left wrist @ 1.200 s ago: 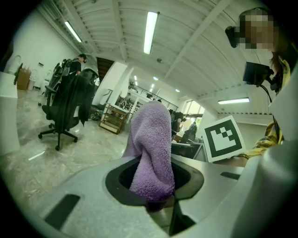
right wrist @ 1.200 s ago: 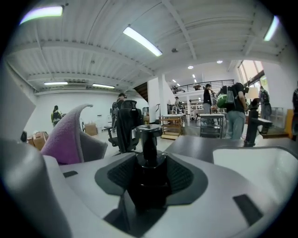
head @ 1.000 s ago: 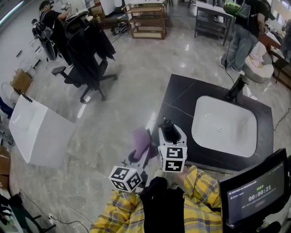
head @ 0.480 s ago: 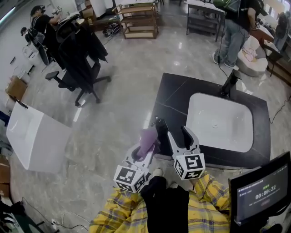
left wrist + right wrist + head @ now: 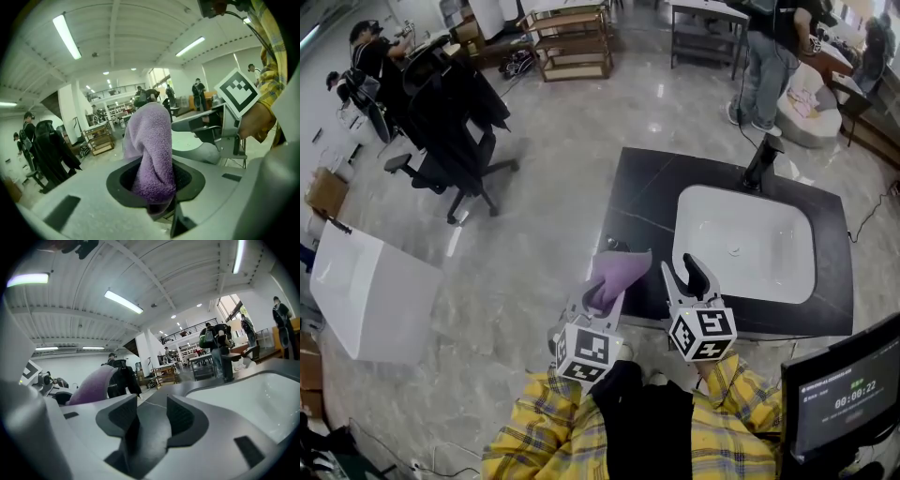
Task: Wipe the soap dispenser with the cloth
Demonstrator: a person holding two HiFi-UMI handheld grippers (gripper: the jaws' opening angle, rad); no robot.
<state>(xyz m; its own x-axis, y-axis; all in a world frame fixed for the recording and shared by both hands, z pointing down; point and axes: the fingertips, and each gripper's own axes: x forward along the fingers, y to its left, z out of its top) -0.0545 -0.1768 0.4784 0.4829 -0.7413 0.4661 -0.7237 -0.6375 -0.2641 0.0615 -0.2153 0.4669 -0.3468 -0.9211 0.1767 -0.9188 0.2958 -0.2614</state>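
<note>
- left gripper (image 5: 602,298) and right gripper (image 5: 682,272) have shifted right over counter (image 5: 637,187)
- left clamped on cloth (image 5: 619,270): soft, light, floppy; best gripped low
- right empty, jaws wide, just closed slightly

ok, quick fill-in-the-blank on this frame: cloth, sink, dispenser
1. The left gripper is shut on a ___ cloth.
2. The white sink is set in a ___ countertop.
3. The soap dispenser stands at the sink's ___ rim, the one farthest from the left gripper.
Missing words: purple; black; far.
</note>
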